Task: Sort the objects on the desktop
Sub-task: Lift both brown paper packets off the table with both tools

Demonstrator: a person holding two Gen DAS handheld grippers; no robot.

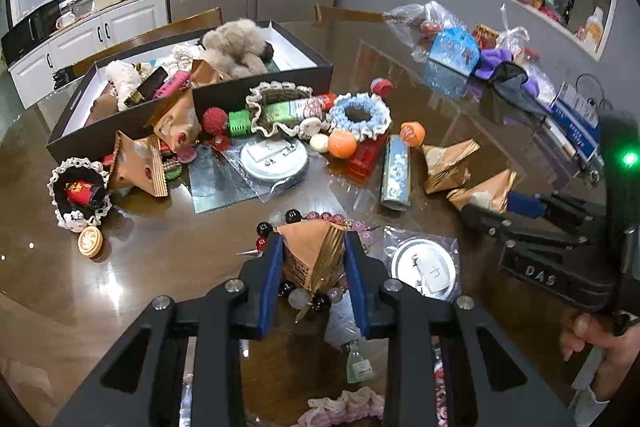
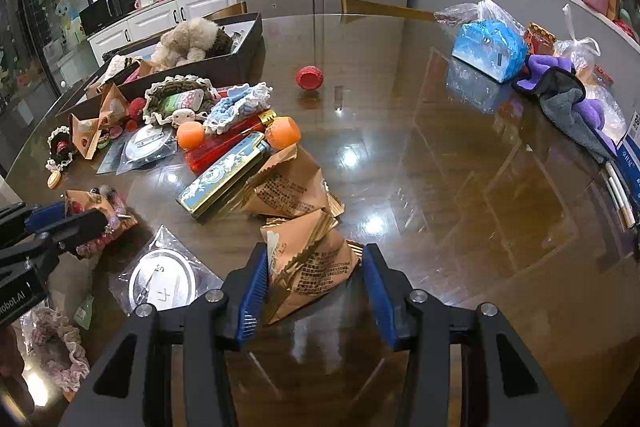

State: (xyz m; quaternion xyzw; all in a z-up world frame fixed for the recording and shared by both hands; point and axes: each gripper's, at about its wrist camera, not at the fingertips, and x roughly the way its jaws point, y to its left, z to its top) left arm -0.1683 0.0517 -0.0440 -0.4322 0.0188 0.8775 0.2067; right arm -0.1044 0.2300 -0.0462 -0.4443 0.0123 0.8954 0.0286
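Tan paper packet pinched in our left gripper; at three o'clock, our right gripper half-open, straddling another packet.

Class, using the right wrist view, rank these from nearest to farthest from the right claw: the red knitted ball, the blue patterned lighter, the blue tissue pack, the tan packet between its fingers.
1. Tan packet, between the right claw fingers.
2. Blue patterned lighter, just beyond, to the left.
3. Red knitted ball, mid-table, farther back.
4. Blue tissue pack, far right.
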